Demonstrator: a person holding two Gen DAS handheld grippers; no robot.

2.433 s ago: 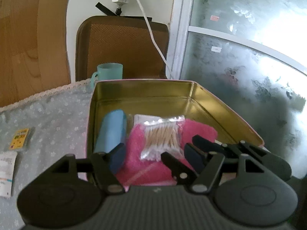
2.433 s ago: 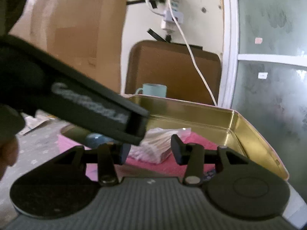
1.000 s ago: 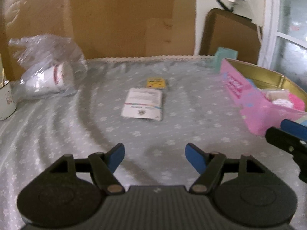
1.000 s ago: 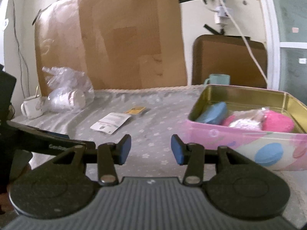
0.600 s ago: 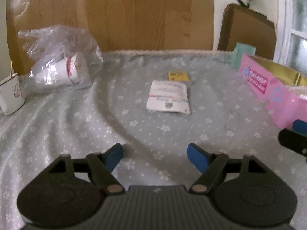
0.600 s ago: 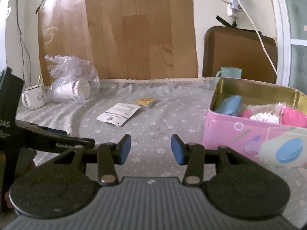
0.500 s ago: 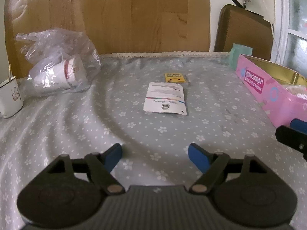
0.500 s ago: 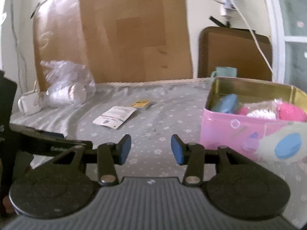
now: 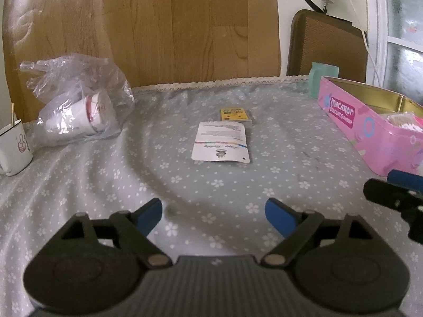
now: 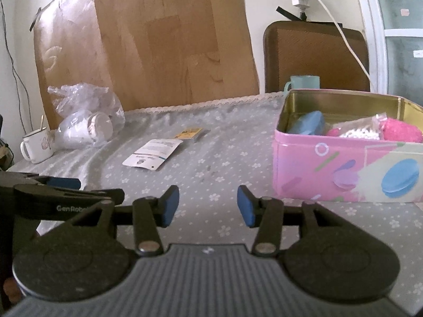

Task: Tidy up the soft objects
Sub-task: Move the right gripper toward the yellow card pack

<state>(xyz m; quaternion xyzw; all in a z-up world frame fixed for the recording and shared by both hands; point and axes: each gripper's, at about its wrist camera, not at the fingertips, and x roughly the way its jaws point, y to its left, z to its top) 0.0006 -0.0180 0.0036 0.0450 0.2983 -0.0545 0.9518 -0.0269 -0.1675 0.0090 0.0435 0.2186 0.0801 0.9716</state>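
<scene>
I have pulled both empty claws, left claw [image 9: 212, 212] opening wider and right claw [image 10: 208, 206] parted, back from the pink tin [image 10: 343, 174] at the table's right edge, soft objects [image 10: 401, 130] packed inside.

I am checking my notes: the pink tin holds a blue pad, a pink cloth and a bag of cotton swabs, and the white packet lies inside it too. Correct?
Not quite. The white packet lies outside the pink tin, on the flowered cloth, as the right wrist view shows. The blue pad, pink cloth and bag of cotton swabs are inside.
</scene>
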